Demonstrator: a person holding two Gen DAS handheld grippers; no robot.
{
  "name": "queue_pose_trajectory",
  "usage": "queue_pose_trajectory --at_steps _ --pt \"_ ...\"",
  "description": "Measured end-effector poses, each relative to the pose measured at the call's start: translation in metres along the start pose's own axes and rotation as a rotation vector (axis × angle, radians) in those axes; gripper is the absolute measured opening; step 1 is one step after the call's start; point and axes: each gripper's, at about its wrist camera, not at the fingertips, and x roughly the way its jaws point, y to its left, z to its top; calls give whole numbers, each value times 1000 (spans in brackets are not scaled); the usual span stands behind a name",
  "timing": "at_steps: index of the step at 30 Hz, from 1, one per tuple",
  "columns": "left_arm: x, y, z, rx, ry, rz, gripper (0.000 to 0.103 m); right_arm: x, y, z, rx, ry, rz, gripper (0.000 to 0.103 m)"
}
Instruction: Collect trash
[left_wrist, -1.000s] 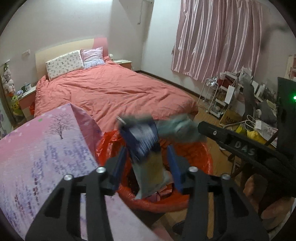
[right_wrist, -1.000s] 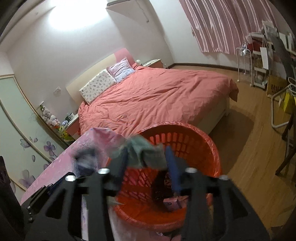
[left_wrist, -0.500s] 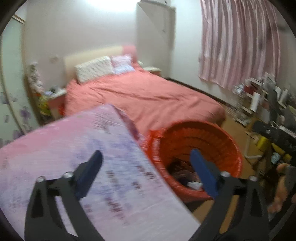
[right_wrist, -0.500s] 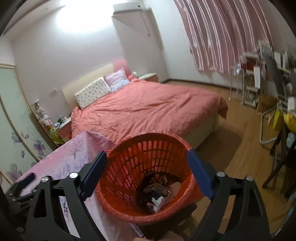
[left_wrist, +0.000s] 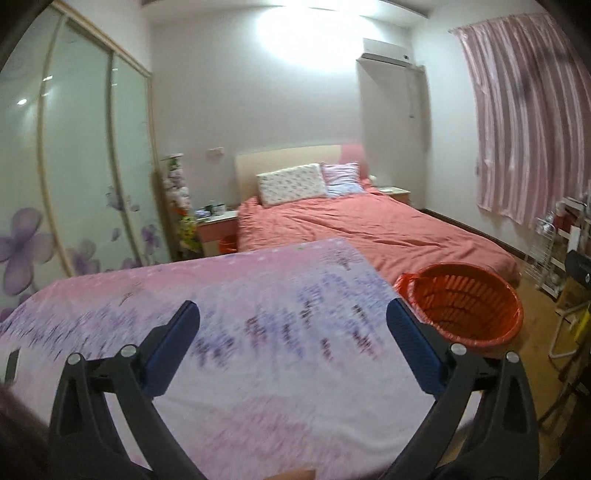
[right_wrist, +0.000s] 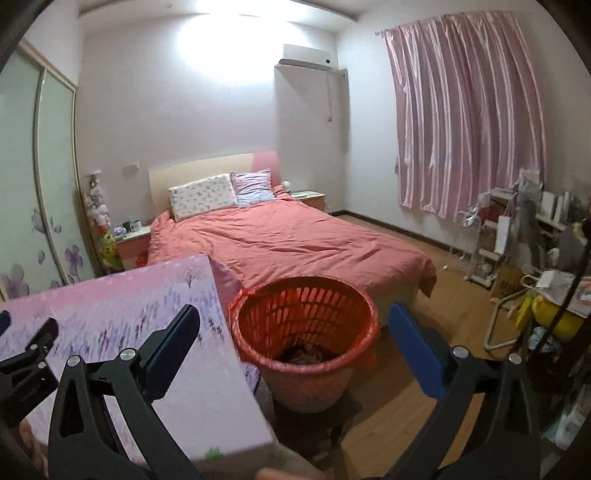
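Looks like they're between pickups. The left gripper (left_wrist: 293, 345) and right gripper (right_wrist: 293, 345) both have their jaws spread wide with nothing in them. The trash sits as a dark crumpled pile (right_wrist: 306, 352) at the bottom of the red slotted plastic basket (right_wrist: 258, 341), just beside the table. The table's pink floral cloth (left_wrist: 280, 332) looks soft, flat and bare, so the next move probably means hunting for another scrap elsewhere.
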Motion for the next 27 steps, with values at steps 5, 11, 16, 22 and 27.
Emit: queue_pose_trajectory --at_steps 5,11,16,22,27 --pt "-28 24 -26 -87 48 42 99 -15 16 -19 -30 -11 -81 101" --pt "-40 39 -46 -112 82 117 99 -17 26 -34 -52 41 -107 101" --pt "-45 43 -50 -116 78 133 99 -11 28 -38 -40 122 -118 101" --pt "-40 47 -51 -139 110 119 99 -11 35 -46 -42 157 -150 101" --pt "-36 44 -53 -139 121 111 99 -12 37 -50 -43 169 -152 101"
